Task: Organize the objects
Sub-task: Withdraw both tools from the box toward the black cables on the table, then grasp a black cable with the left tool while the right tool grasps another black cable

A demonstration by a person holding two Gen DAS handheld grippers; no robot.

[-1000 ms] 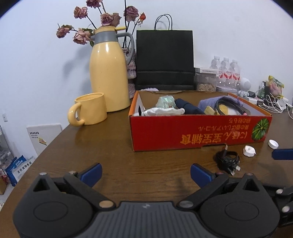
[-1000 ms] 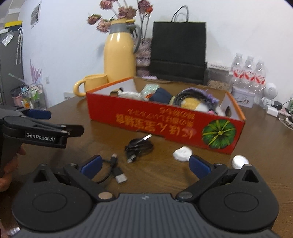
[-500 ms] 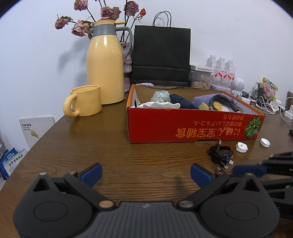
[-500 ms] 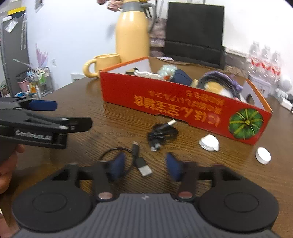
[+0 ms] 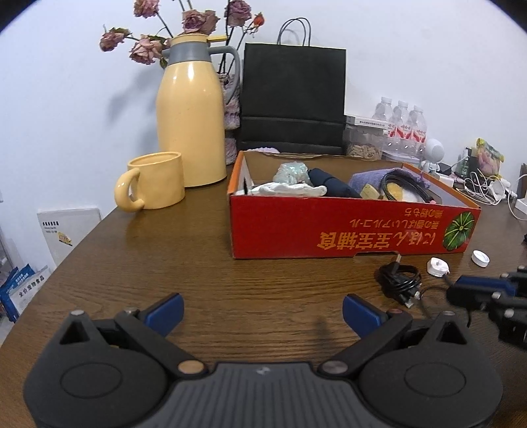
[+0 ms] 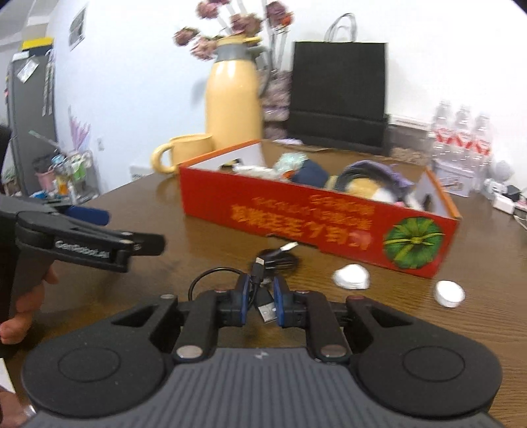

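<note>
The right claw [image 6: 258, 301] grips a short USB cable [image 6: 263, 296] (lower centre); the left claw [image 5: 262, 312] gapes wide above the surface [image 5: 230, 296].

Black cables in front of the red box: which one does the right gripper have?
The loose short USB cable, clamped between the right gripper. The bundled cable lies coiled nearer the red box, untouched.

Lived-in home room, wooden table [image 5: 204, 296], flask [image 5: 189, 125], dried flowers [image 5: 184, 23], fridge [image 6: 31, 108]
</note>
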